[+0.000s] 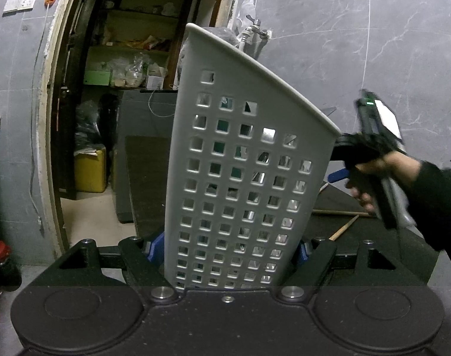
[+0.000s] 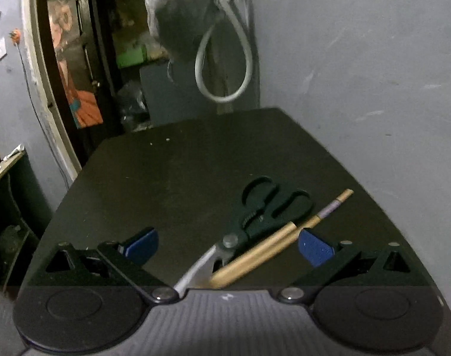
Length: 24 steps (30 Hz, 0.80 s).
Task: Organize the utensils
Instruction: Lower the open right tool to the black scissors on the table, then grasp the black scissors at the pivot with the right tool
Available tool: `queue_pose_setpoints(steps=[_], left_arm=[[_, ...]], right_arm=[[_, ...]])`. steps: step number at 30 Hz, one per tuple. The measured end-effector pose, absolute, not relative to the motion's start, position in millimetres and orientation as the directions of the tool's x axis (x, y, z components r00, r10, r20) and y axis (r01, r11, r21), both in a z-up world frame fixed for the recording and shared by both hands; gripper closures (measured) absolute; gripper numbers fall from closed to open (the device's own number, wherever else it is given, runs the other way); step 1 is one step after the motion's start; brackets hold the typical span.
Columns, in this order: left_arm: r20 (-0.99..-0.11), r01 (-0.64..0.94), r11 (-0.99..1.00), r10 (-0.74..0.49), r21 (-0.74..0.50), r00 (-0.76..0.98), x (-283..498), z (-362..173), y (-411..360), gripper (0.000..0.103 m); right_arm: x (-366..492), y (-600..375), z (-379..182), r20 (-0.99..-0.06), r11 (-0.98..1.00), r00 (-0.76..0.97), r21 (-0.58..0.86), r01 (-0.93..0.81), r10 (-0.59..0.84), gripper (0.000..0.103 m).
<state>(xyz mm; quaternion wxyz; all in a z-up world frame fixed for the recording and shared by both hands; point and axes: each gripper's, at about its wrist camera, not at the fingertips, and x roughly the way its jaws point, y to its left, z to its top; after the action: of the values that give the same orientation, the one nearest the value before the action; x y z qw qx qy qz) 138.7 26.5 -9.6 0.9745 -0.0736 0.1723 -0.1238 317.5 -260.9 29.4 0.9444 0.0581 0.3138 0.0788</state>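
1. My left gripper (image 1: pixel 228 249) points slightly downward, and its blue pads are clamped on the two sides of a grey perforated utensil holder (image 1: pixel 243 160), which stands almost upright and leans a little toward one o'clock.
2. In the left wrist view, my right hand (image 1: pixel 382 175) sits at three o'clock, its dark sleeve (image 1: pixel 442 204) behind it, wrapped round the handle of the right gripper just beside the holder's rim.
3. My right gripper (image 2: pixel 228 247) tilts down over the black table (image 2: pixel 166 178) with its blue pads spread wide and nothing pinched between them.
4. A pair of black-handled scissors (image 2: pixel 255 216) lies between those pads, handles toward one o'clock, blades toward seven o'clock.
5. Wooden chopsticks (image 2: pixel 255 256) lie against the scissors' right side, running out toward two o'clock.
6. I can read no brand, label or writing on the utensils.
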Motion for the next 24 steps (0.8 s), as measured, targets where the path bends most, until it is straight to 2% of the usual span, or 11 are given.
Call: queue_pose_setpoints(steps=[7,19,24], left_arm=[[-0.319,0.219,0.957,-0.271,-0.189,0.908,140,-10,29,0.024],[-0.325,0.216,0.959,-0.267,-0.185,0.907,141,-9,28,0.024],[-0.33,0.213,0.96,-0.263,-0.182,0.906,142,-7,24,0.024]], right_arm=[[369,-258,25,-0.682,0.988,0.721,0.156,-0.021,0.123,0.0],[392,-268,24,-0.689,0.98,0.713,0.198,0.02,0.125,0.0],[405,-275,19,-0.701,0.959,0.697,0.274,0.068,0.151,0.0]])
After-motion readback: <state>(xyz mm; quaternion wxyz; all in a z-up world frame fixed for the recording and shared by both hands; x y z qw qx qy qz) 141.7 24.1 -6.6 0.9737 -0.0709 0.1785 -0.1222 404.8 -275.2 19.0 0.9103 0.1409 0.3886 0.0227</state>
